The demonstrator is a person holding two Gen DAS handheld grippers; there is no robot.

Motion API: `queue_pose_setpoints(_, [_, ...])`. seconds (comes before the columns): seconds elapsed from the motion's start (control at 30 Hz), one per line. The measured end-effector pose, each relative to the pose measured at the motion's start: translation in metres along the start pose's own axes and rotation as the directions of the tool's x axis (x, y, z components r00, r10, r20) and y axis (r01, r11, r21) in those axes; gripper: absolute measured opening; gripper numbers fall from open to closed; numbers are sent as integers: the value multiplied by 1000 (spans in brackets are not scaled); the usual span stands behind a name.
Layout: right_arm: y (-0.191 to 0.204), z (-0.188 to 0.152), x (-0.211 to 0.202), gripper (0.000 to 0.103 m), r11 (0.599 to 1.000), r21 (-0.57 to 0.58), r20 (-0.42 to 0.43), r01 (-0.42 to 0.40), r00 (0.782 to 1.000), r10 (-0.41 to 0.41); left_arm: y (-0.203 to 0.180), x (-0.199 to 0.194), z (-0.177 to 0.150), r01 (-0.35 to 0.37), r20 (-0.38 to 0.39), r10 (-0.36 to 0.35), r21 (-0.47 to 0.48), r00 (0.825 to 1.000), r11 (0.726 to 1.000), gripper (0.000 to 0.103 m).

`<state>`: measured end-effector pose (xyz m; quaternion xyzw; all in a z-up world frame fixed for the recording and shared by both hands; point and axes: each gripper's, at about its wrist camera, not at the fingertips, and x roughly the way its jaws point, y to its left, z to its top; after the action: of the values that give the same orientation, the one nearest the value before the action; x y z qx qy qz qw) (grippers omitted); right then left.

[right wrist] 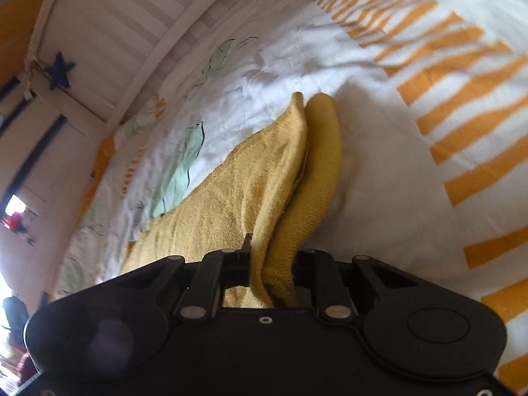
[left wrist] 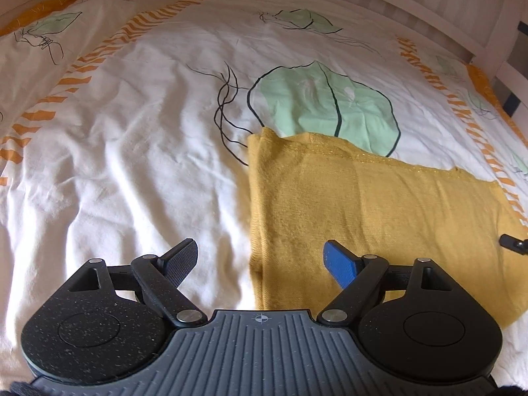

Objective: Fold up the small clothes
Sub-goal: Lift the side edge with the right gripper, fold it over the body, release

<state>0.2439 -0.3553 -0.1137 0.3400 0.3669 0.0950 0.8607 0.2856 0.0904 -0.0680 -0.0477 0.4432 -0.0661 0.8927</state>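
Here, on a bed (left wrist: 132, 171) spread with a white cover printed with green leaves and orange stripes, a mustard-yellow knit garment (left wrist: 363, 204) lies mostly flat while I work it with a tool in each hand.

My left tool (left wrist: 260, 264) hangs above the bed with its two fingers spread wide and nothing between them. Its black finger (left wrist: 181, 260) is over bare white cover; its blue finger (left wrist: 340, 265) is over the yellow knit. The garment's left edge, a doubled fold, runs up the picture between the two fingers, so the cloth lies ahead and to the right of this tool, its far hem crossing the large green leaf print (left wrist: 326, 105).

My right tool (right wrist: 270, 264) is clamped on a bunched corner of the same garment (right wrist: 231, 198). The yellow fabric rises out from between the closed jaws in two standing folds, and the rest trails off to the left across the cover. The tips of the fingers themselves are hidden under the cloth.

Beyond the bed stands a white slatted frame (right wrist: 109, 33), a dark blue star (right wrist: 59, 71) fixed to it.
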Motion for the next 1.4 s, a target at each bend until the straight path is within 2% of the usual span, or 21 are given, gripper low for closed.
queue_pose_setpoints(0.2, [56, 12, -7, 24, 987, -119, 1, 106, 994, -107, 18, -4, 4, 24, -3, -24, -38, 1000, 999, 83])
queue_pose_setpoints(0.37, [104, 16, -4, 24, 976, -189, -5, 108, 994, -111, 29, -14, 9, 56, 14, -55, -78, 998, 995, 83])
queue_pose_setpoints(0.57, [163, 11, 18, 24, 958, -278, -32, 67, 996, -79, 41, -23, 13, 65, 31, -62, -102, 998, 993, 83])
queue_pose_setpoints(0.87, [236, -30, 84, 23, 922, -386, -149, -17, 988, -44, 67, -31, 15, 60, 44, -54, -157, 998, 986, 83])
queue_pose_setpoints(0.97, [250, -49, 107, 24, 910, -415, -186, -17, 980, -67, 76, -30, 15, 55, 41, -48, -184, 998, 981, 83])
queue_pose_setpoints(1.13, [267, -78, 133, 24, 866, -499, -194, 41, 968, -157, 88, -32, 15, 53, 44, -45, -207, 998, 977, 83])
queue_pose_setpoints(1.2, [274, -87, 140, 26, 839, -540, -182, 63, 965, -189, 91, -33, 16, 57, 49, -48, -212, 998, 975, 83])
queue_pose_setpoints(1.27, [278, -93, 144, 31, 832, -552, -188, 60, 963, -194, 93, -34, 16, 64, 54, -54, -216, 997, 974, 83])
queue_pose_setpoints(1.33, [282, -95, 148, 44, 842, -537, -205, 38, 963, -174, 95, -35, 16, 63, 57, -52, -217, 997, 974, 83])
queue_pose_setpoints(1.4, [284, -96, 149, 52, 862, -506, -228, -11, 966, -122, 96, -36, 16, 58, 57, -47, -218, 997, 974, 83])
